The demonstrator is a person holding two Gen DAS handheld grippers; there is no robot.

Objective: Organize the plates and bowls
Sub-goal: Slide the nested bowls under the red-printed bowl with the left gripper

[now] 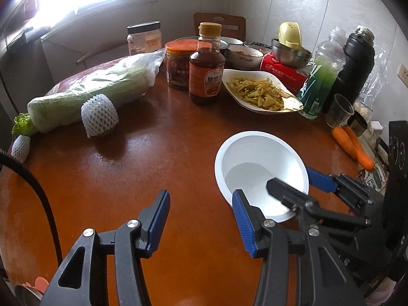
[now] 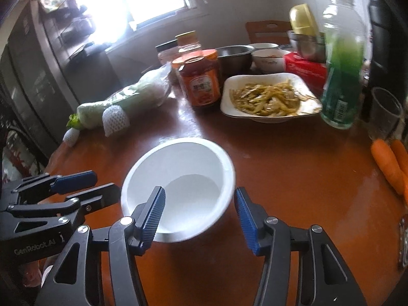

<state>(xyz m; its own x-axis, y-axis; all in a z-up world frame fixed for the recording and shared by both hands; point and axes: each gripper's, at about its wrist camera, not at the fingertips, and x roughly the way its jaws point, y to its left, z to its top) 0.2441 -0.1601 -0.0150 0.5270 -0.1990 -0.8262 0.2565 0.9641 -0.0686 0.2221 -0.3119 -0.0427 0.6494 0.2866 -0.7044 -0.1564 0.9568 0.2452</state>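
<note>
The brown table (image 1: pixel 158 158) is crowded along its far edge, so little looks sorted yet. At twelve o'clock sits the plate of stir-fry (image 2: pixel 267 97), with small bowls (image 2: pixel 267 60) behind it, none stacked. Nearer, at six o'clock, the empty white bowl (image 2: pixel 183 188) stands alone. The right tongs (image 2: pixel 200 214) straddle its near rim, not yet pinching; the left tongs (image 1: pixel 201 221) hang released beside it, holding nothing.

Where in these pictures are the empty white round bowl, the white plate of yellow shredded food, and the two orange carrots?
empty white round bowl (image 2: pixel 193 186): right wrist view, inner floor.
white plate of yellow shredded food (image 1: pixel 233 79): left wrist view, bare left rim.
two orange carrots (image 1: pixel 344 139): left wrist view, upper end of the nearer carrot.
</note>
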